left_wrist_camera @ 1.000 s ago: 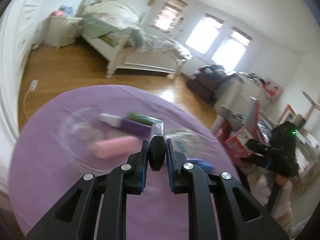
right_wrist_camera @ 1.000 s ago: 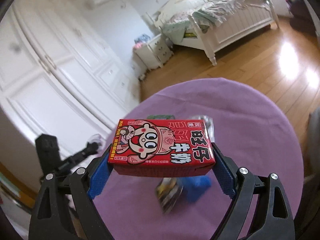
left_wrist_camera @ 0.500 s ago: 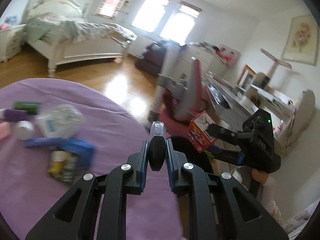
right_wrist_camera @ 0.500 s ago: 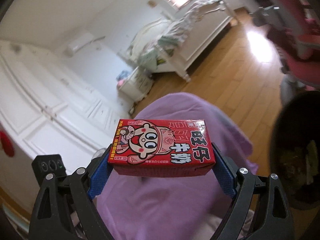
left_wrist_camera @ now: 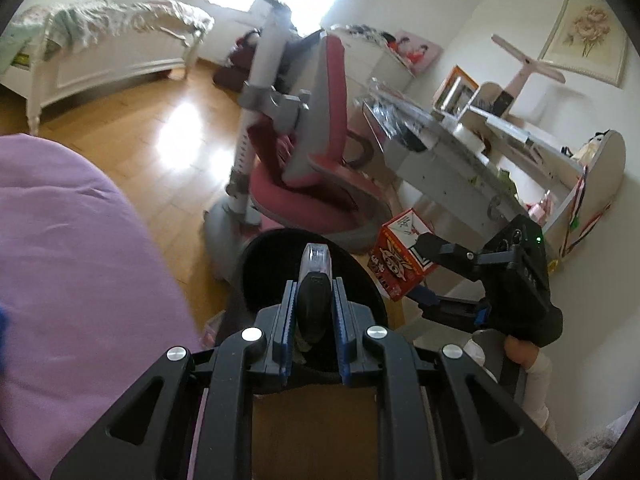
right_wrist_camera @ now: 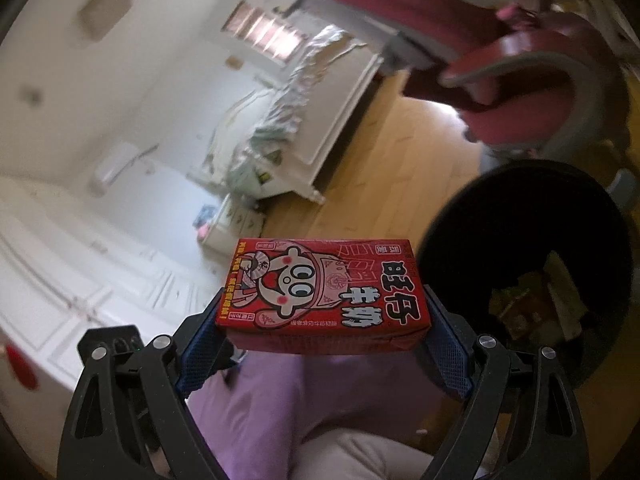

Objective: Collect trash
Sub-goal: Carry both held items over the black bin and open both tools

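My left gripper (left_wrist_camera: 314,300) is shut on a small black object with a clear plastic tip (left_wrist_camera: 315,280); I cannot tell what it is. It hangs over the near rim of a black trash bin (left_wrist_camera: 272,252) on the floor. My right gripper (right_wrist_camera: 324,320) is shut on a red milk carton (right_wrist_camera: 324,292) with a cartoon face. The carton also shows in the left wrist view (left_wrist_camera: 400,260), to the right of the bin. In the right wrist view the bin (right_wrist_camera: 452,232) lies to the right and holds several scraps.
The purple-covered round table (left_wrist_camera: 72,248) is at the left. A pink desk chair (left_wrist_camera: 316,184) stands just behind the bin, with a grey desk (left_wrist_camera: 460,152) to its right. A white bed (left_wrist_camera: 104,48) stands across the wooden floor.
Both grippers have swung away from the table toward the black bin, each keeping its grip. The trash on the table has left both views.
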Action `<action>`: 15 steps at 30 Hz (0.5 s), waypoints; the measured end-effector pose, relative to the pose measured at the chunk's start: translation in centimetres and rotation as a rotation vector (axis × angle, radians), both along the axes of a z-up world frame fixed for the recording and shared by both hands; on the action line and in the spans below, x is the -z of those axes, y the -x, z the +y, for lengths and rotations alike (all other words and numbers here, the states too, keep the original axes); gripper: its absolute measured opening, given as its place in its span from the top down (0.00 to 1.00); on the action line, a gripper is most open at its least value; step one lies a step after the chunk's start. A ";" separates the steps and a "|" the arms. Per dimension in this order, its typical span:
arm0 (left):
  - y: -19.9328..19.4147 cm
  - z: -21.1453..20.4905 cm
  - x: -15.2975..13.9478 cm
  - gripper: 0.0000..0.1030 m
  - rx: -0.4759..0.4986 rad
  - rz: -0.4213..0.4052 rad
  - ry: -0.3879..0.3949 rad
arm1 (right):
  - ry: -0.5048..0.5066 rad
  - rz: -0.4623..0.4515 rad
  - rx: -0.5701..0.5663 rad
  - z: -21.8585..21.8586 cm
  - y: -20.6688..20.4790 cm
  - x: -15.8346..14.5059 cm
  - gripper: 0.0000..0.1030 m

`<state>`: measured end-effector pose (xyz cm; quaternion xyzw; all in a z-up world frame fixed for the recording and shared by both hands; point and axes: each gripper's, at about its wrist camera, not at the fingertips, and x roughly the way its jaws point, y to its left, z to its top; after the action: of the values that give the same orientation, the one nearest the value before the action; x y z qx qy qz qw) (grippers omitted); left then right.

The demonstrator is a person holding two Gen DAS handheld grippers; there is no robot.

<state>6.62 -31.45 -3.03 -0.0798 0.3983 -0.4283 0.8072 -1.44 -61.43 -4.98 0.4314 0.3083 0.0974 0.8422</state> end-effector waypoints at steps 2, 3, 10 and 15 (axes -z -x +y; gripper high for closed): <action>-0.6 -1.3 0.8 0.83 0.020 0.029 -0.004 | -0.015 0.015 0.017 -0.9 0.1 0.8 0.14; -1.0 -1.9 1.4 0.83 0.026 0.050 -0.003 | -0.024 0.025 0.028 -1.4 0.2 1.3 0.14; -1.6 -5.0 3.3 0.83 0.065 0.095 -0.034 | -0.071 0.081 0.085 -3.6 0.4 4.2 0.14; -2.1 -7.2 4.0 0.83 0.096 0.113 -0.042 | -0.083 0.106 0.110 -4.0 0.3 5.2 0.14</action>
<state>8.70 -38.60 -7.05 -0.0676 0.4557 -0.4528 0.7634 -1.71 -65.46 -10.14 0.4868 0.3240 0.0409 0.8101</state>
